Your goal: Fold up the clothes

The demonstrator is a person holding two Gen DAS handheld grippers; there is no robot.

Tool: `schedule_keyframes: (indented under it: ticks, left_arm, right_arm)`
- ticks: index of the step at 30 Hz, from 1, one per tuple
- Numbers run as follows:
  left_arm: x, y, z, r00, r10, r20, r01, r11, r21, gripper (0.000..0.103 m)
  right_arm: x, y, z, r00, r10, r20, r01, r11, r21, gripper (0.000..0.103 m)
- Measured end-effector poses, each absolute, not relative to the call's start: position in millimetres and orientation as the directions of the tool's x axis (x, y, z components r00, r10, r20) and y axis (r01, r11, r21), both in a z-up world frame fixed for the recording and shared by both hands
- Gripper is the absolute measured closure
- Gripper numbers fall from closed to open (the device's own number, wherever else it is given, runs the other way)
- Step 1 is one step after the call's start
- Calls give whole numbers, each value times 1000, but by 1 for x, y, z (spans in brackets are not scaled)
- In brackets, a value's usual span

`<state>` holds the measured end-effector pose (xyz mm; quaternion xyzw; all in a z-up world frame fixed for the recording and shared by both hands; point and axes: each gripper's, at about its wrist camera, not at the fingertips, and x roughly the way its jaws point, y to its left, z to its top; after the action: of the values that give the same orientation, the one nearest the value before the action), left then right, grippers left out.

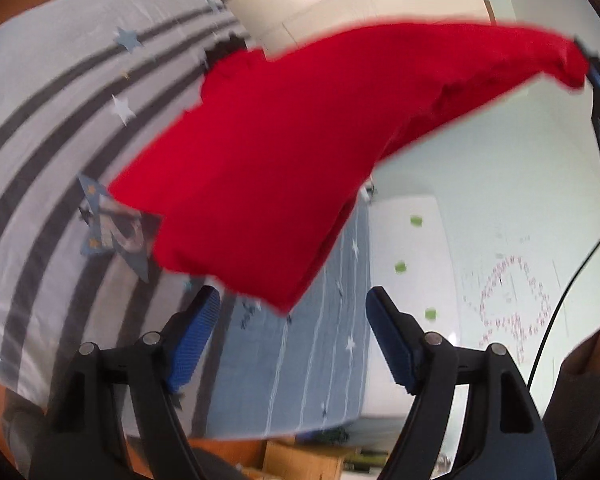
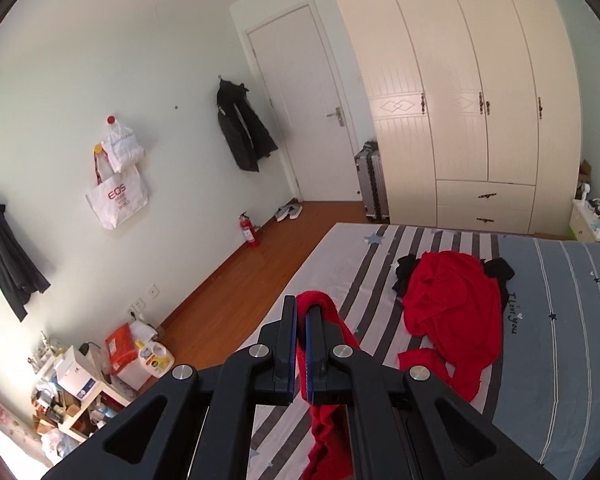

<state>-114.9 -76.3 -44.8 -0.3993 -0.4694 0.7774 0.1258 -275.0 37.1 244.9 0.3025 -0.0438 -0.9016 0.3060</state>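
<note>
A red garment (image 1: 268, 160) hangs in the air over the striped bed (image 1: 40, 120) in the left wrist view. It is stretched from its top right corner, where my right gripper (image 1: 594, 74) pinches it. Its lower corner dangles just ahead of my left gripper (image 1: 296, 320), which is open with the blue pads (image 1: 198, 332) clear of the cloth. In the right wrist view my right gripper (image 2: 300, 320) is shut on the red garment (image 2: 324, 432), which trails down below the jaws. A heap of red cloth (image 2: 452, 304) lies on the bed (image 2: 340, 264) over a black garment (image 2: 408, 268).
A cream wardrobe (image 2: 460, 100) and a white door (image 2: 304, 112) stand beyond the bed. A suitcase (image 2: 372, 180) and a fire extinguisher (image 2: 249, 232) are on the wood floor (image 2: 236, 296) to the left. A cluttered low table (image 2: 84, 396) sits near the wall.
</note>
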Motion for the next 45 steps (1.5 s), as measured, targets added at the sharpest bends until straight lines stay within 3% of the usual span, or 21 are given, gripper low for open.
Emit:
schedule_keyframes:
  ticks: [10,20,33,42,45]
  left_arm:
    - [-117,-147,-43,-760,404,-509,240,-553,-798,30]
    - [-123,-191,-58,-776,367,-513,298,-503,-811,30]
    - [-149,-163,-87,-655,525,-544,290,-490,-822,30]
    - [-121,-106,-135,-466,746,-476,305,-369,-878,30]
    - [-119,-96,-141,-480,761,-437,305,-322,-896,30]
  right_arm:
    - [-261,47,219,-613,-575,-542,543,-805,239,100]
    - [-254,59,196,-588,-577,-567,543,-801,253,100]
    - [-253,57,193,-581,-580,-571,538,-800,265,100]
    - [-257,57,192,-590,-574,-568,525,-807,270,100]
    - [-258,55,193,-589,-572,-570,526,-808,267,100]
